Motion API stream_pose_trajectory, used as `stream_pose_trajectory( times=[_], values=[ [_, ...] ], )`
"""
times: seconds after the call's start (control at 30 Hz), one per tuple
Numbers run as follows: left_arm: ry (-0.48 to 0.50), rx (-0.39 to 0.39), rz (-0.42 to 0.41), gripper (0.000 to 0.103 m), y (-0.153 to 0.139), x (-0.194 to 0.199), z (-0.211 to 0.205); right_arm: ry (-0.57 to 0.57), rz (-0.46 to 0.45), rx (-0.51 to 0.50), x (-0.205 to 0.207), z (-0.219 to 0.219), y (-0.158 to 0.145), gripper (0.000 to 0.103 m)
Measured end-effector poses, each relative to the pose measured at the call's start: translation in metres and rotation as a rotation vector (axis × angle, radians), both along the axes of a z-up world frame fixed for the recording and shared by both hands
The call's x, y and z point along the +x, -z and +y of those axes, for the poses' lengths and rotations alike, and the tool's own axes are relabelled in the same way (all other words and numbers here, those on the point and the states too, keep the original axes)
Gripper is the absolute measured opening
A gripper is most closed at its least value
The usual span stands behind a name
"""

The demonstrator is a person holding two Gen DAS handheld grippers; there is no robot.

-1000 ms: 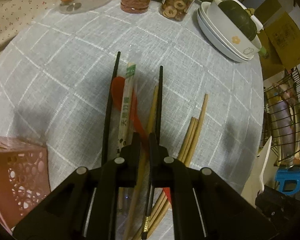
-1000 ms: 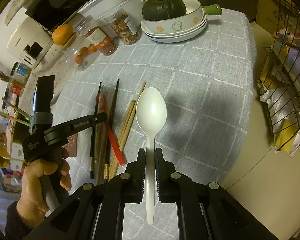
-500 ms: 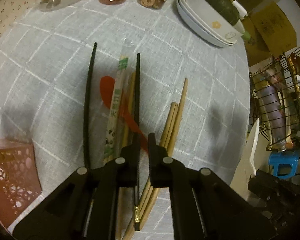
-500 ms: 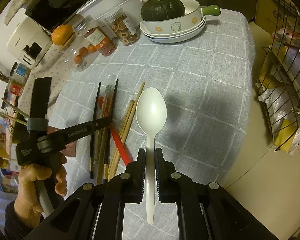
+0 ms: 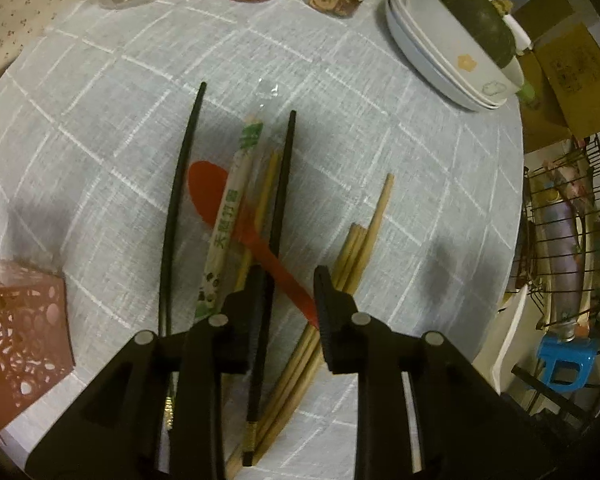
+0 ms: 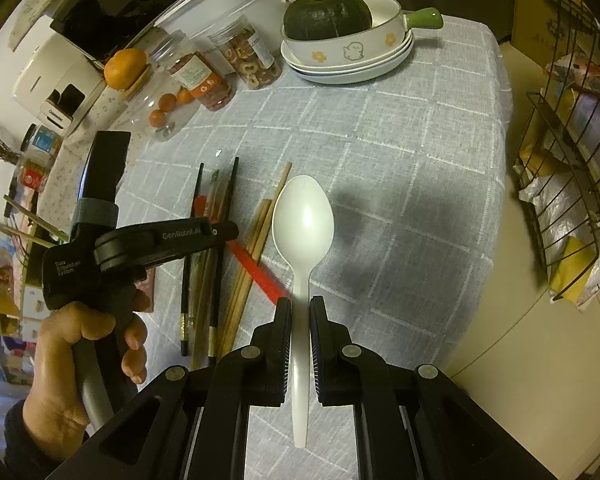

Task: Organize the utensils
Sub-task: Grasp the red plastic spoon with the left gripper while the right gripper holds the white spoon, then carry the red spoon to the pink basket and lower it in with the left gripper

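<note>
Left hand-held gripper (image 5: pixel 288 300), jaws apart and empty, straddles a black chopstick (image 5: pixel 274 232) crossing the red spoon (image 5: pixel 236 216) on the desk (image 5: pixel 400 168); closing may pinch both, while the right hand-held gripper (image 6: pixel 299 320) clamps the white spoon (image 6: pixel 302 228)

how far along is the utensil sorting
Early on. Nothing looks sorted yet. In hand: the right hand-held gripper is shut on the white spoon. The left hand-held gripper is open over the pile. Left: black chopsticks, wooden chopsticks, red spoon, wrapped chopsticks still lie mixed on the tablecloth.
</note>
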State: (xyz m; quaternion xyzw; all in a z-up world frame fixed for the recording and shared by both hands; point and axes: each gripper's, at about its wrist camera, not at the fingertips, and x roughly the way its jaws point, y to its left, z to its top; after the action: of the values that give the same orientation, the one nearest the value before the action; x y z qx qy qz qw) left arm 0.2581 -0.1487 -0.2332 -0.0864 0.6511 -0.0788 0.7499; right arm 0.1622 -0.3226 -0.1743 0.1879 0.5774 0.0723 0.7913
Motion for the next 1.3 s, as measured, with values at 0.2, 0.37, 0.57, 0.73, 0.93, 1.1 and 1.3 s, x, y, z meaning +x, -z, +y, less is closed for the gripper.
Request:
stream_pose_trajectory(
  times=[0.2, 0.37, 0.57, 0.73, 0.93, 1.1, 1.3],
  values=[
    [-0.017, 0.023, 0.009, 0.021, -0.002, -0.005, -0.009, 0.004, 0.006, 0.000, 0.000, 0.001, 0.001, 0.010],
    [0.010, -0.006, 0.016, 0.021, -0.006, -0.013, -0.021, 0.008, 0.006, -0.003, 0.001, 0.000, 0.001, 0.009],
    [-0.040, 0.002, 0.038, 0.021, 0.005, -0.005, -0.027, 0.001, 0.002, 0.000, 0.000, 0.003, 0.000, 0.009],
    [-0.091, 0.052, 0.046, 0.019, 0.009, 0.003, -0.025, 0.000, 0.005, 0.001, 0.000, 0.001, 0.001, 0.009],
    [-0.095, 0.025, 0.021, 0.010, 0.004, 0.012, -0.013, 0.011, 0.009, -0.003, -0.002, -0.004, 0.002, 0.009],
    [-0.005, -0.021, -0.080, 0.010, -0.022, -0.008, -0.009, 0.023, -0.014, 0.005, -0.007, -0.006, -0.007, 0.009],
    [0.100, -0.082, -0.239, 0.010, -0.074, -0.049, -0.003, 0.036, -0.066, 0.033, -0.019, -0.005, -0.028, 0.010]
  ],
)
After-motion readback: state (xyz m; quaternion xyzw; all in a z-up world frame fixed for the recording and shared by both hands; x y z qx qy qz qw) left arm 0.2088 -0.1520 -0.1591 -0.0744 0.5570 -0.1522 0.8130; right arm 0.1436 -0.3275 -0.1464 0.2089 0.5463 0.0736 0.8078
